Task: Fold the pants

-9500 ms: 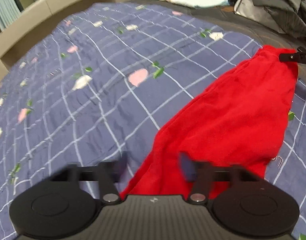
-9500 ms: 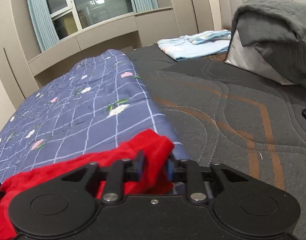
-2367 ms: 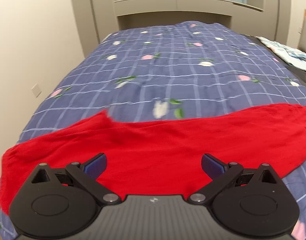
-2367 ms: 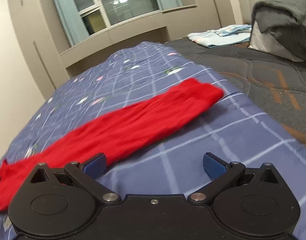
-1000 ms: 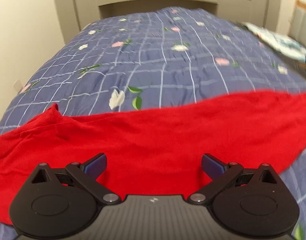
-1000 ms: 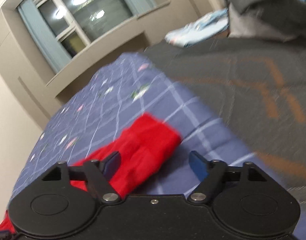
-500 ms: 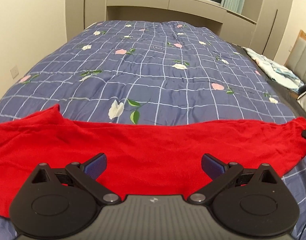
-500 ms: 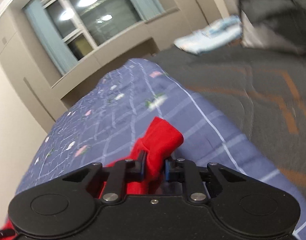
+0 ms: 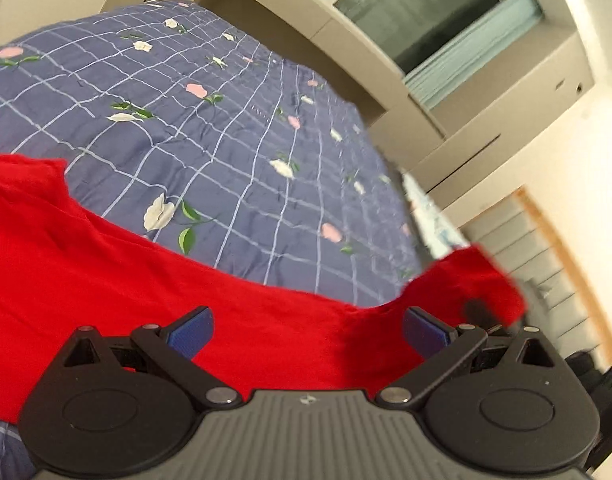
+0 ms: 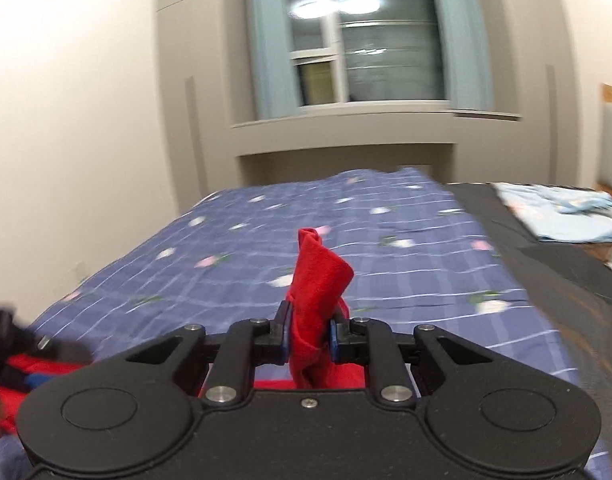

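Observation:
Red pants (image 9: 118, 276) lie stretched across a blue checked floral quilt (image 9: 210, 128). My left gripper (image 9: 306, 330) is open, its blue pads wide apart just above the middle of the pants, holding nothing. My right gripper (image 10: 309, 338) is shut on the end of the red pants (image 10: 318, 280) and lifts it off the bed; the cloth sticks up between the pads. That raised end shows at the right in the left wrist view (image 9: 474, 280). The left gripper appears blurred at the left edge of the right wrist view (image 10: 10, 340).
The quilt (image 10: 346, 240) covers the left part of the bed; a dark grey mattress (image 10: 566, 272) lies bare to the right with light blue folded cloth (image 10: 562, 212) on it. A window with curtains (image 10: 366, 40) and a beige ledge stand behind the bed.
My right gripper, shut on the pants end, has lifted it higher off the bed and swung to face the window. My left gripper has tilted and stays open over the pants.

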{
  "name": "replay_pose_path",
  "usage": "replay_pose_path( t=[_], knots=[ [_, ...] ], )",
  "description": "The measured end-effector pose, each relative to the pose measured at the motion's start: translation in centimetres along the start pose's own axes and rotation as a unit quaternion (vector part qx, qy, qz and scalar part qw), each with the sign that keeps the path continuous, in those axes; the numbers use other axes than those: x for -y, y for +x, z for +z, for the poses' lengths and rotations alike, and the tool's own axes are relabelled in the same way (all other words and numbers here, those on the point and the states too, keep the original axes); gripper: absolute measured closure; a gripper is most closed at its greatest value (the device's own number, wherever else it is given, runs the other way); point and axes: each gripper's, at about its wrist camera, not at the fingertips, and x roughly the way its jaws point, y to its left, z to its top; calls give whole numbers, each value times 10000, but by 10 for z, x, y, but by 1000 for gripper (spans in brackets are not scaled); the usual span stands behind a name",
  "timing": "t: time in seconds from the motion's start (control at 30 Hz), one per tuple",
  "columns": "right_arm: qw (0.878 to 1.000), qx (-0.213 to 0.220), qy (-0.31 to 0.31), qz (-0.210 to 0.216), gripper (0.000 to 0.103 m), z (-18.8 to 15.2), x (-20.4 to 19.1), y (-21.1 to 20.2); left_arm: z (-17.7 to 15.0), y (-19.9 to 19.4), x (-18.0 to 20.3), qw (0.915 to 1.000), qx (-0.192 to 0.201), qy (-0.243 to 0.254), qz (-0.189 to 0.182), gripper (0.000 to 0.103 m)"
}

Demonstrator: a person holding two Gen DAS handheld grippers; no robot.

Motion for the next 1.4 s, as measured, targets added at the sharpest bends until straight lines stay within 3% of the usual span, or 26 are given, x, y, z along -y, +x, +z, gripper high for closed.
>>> replay_pose_path(
  t=[0.13,0.33,0.47,0.6,0.77,0.93,1.1,1.23,1.37,1.4],
  knots=[
    [9986,-390,-239,277,84,-22,-55,15,3,-9,-17,9997,111,-186,131,1],
    [9916,-963,-844,175,82,-75,-119,43,5,-19,-39,9986,223,-329,360,1],
    [9868,-1128,-1150,168,66,-96,-143,47,5,-19,-47,9983,181,-348,440,1],
    [9869,-1056,-1140,428,38,-103,-144,29,2,-13,-53,9983,58,-380,434,1],
    [9933,-798,-751,380,33,-94,-126,-6,-8,-1,-57,9982,-159,-404,423,1],
    [9915,-841,-976,183,45,-96,-118,1,-15,15,-51,9972,-497,-336,454,16],
    [9862,-1042,-1184,495,54,-106,-125,19,-15,27,-49,9959,-618,-329,567,20],
    [9813,-1121,-1510,414,60,-114,-136,32,-12,34,-54,9940,-689,-593,609,20],
    [9831,-1101,-1428,326,101,-111,-135,38,-9,34,-57,9934,-686,-745,532,20],
    [9847,-1065,-1319,409,101,-107,-133,35,-9,33,-58,9934,-684,-768,511,20]
  ],
)
